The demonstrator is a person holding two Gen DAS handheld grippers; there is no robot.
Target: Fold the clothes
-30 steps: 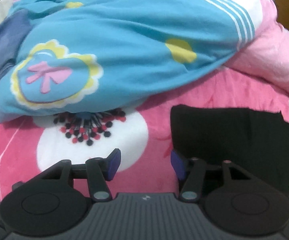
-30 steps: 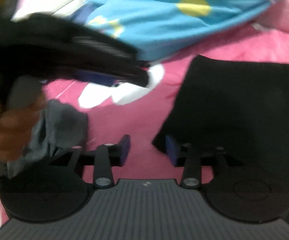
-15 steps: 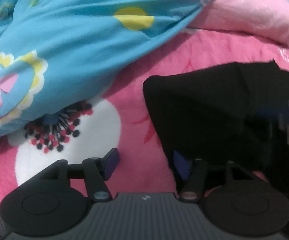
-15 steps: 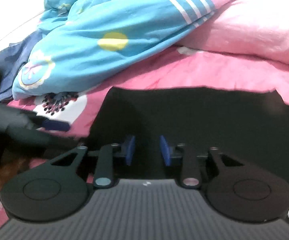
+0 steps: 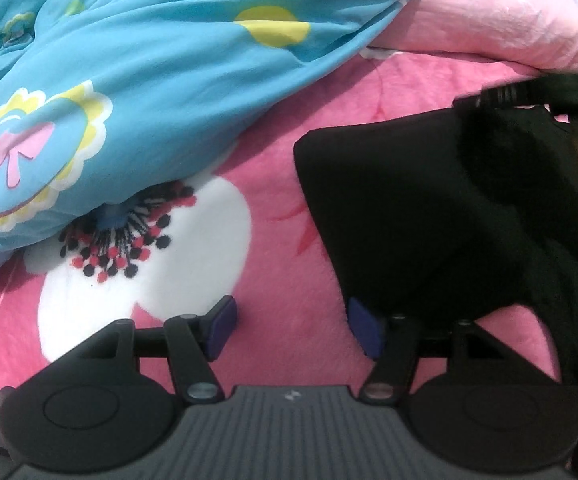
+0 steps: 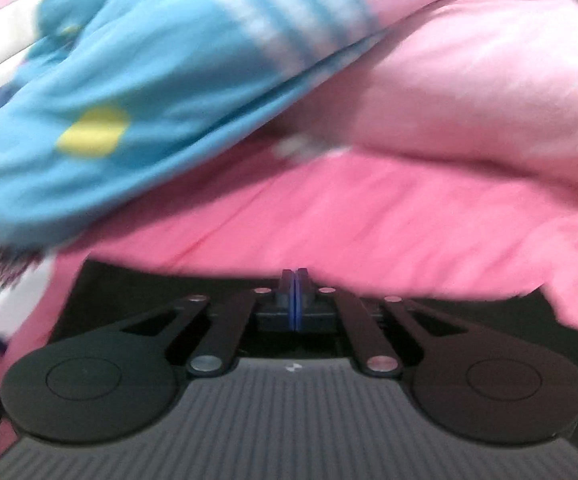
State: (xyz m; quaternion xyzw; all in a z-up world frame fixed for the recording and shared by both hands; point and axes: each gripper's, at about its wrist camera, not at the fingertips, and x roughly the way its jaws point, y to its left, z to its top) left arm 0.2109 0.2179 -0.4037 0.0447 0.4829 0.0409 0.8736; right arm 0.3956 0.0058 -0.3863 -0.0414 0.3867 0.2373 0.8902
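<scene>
I judge the fold barely begun: my right gripper [image 6: 295,280] jaws are clenched, seemingly on the black garment [image 5: 409,208] lying on the bed [image 5: 289,272], while my left gripper [image 5: 293,324] jaws gape beside its corner.

Garment [image 5: 401,216] flat on blanket [image 5: 273,184], right of flower print [image 5: 149,264]. Quilt [image 5: 149,64] behind-left, overhanging print. Pillow [image 5: 489,20] behind-right, beside quilt. Left gripper [image 5: 293,330] straddling garment's near-left corner.

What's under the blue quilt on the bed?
The blue quilt covers part of the pink blanket's white flower; only its lower petals and dotted centre show. Anything further beneath is hidden.
</scene>
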